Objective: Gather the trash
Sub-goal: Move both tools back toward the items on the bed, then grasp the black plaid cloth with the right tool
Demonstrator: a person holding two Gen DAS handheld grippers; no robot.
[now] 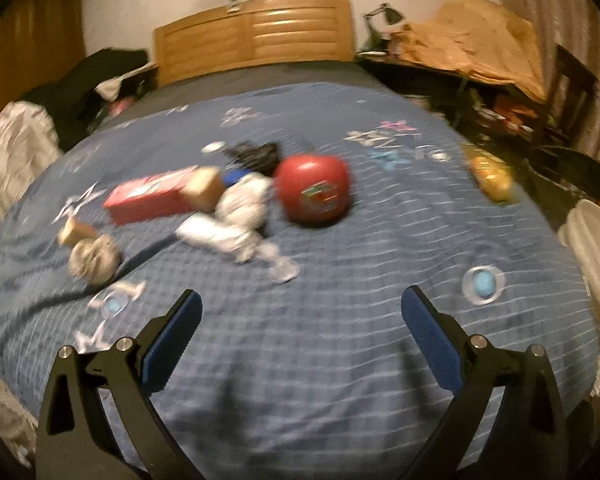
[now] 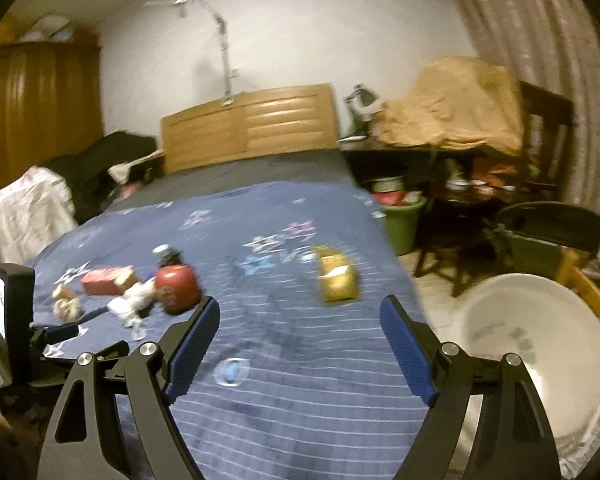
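Left wrist view: spread, empty left claw [image 1: 302, 306] hovers short of crumpled white wrapper [image 1: 236, 216].

Each tool is black — the left tool [image 1: 302, 298] and right tool [image 2: 300, 308] alike. Forked arms carry silver round pivot screws. Ribbed blue pads [image 2: 406, 346] line the fingers — nothing else marked.

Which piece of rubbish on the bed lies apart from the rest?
The yellow packet, alone near the bed's right edge; the red box, red round container and white wrappers cluster together.
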